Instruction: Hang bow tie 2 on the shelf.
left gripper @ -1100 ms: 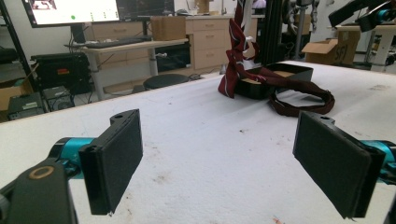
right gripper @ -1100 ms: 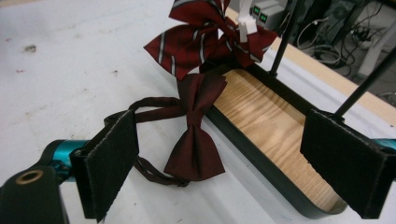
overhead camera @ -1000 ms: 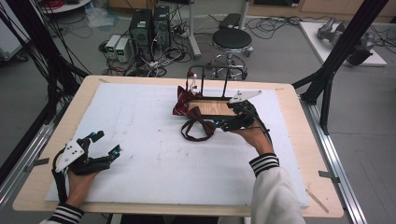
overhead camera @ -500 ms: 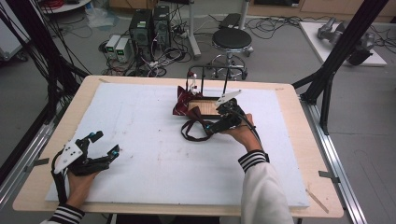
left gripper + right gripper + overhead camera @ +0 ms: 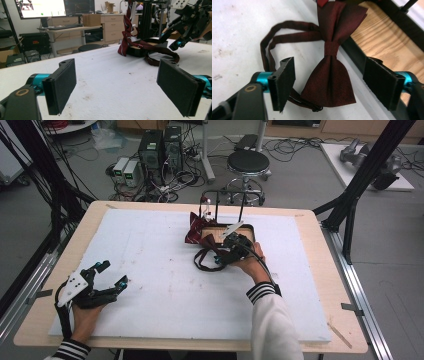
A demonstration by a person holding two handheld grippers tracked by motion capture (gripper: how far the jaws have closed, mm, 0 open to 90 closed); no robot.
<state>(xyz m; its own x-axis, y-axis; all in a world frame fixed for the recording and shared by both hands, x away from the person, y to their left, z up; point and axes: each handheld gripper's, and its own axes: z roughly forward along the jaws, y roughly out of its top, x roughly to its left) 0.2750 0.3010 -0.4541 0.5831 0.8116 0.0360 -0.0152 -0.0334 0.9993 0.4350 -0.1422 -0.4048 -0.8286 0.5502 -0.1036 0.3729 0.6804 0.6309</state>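
Observation:
A dark red bow tie point(image 5: 332, 75) lies on the white board, its far wing over the black rim of a wooden-based stand point(image 5: 382, 37). Its strap point(image 5: 269, 45) loops off to the left. My right gripper point(image 5: 333, 83) straddles the near wing; its jaws have just been closing, and both pads still stand clear of the cloth. In the high view this gripper point(image 5: 218, 260) sits at the bow tie point(image 5: 209, 241) in front of the stand point(image 5: 245, 232). My left gripper point(image 5: 113, 273) rests open at the near left, with nothing between its jaws point(image 5: 117, 85).
A red striped tie point(image 5: 195, 227) hangs from the stand's black frame. The white foam board point(image 5: 150, 270) covers most of the wooden table. Beyond the far edge stand a stool point(image 5: 248, 162) and computer cases point(image 5: 160, 145). Black posts flank both sides.
My right gripper has moved left and down onto the bow tie, and its jaws have narrowed around it. The left gripper has stayed where it was.

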